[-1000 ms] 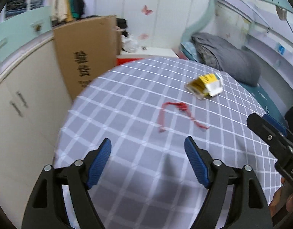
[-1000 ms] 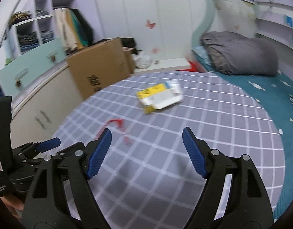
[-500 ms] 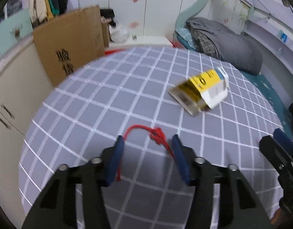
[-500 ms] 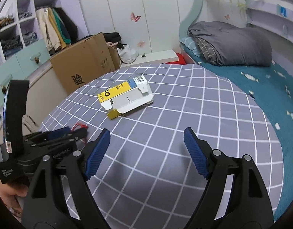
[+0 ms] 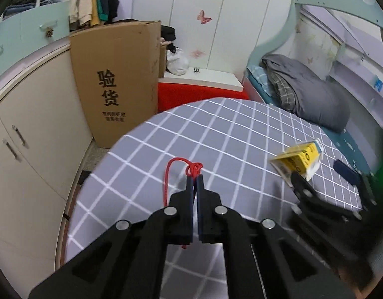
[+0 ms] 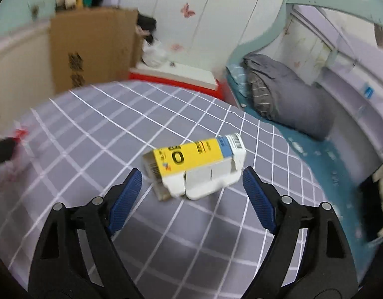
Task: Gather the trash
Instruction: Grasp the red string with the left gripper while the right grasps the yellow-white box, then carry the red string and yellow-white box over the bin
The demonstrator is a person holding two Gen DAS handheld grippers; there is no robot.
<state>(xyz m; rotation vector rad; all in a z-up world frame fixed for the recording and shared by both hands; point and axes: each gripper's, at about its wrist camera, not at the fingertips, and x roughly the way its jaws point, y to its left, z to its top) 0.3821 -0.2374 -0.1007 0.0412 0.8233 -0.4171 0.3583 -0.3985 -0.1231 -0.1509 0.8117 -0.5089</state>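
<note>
My left gripper [image 5: 195, 178] is clamped on the red string [image 5: 177, 168] to lift it, while my right gripper [image 6: 191, 184], jaws wide and holding nothing, frames the yellow carton [image 6: 193, 164] at its twelve o'clock

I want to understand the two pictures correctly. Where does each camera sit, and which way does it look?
Left wrist: on the left gripper, looking down over the checked table; its jaws are shut on the red string.
Right wrist: on the right gripper, looking down at the yellow carton ahead of its open jaws.
Shared: table, carton, string, cardboard box, bed.
</note>
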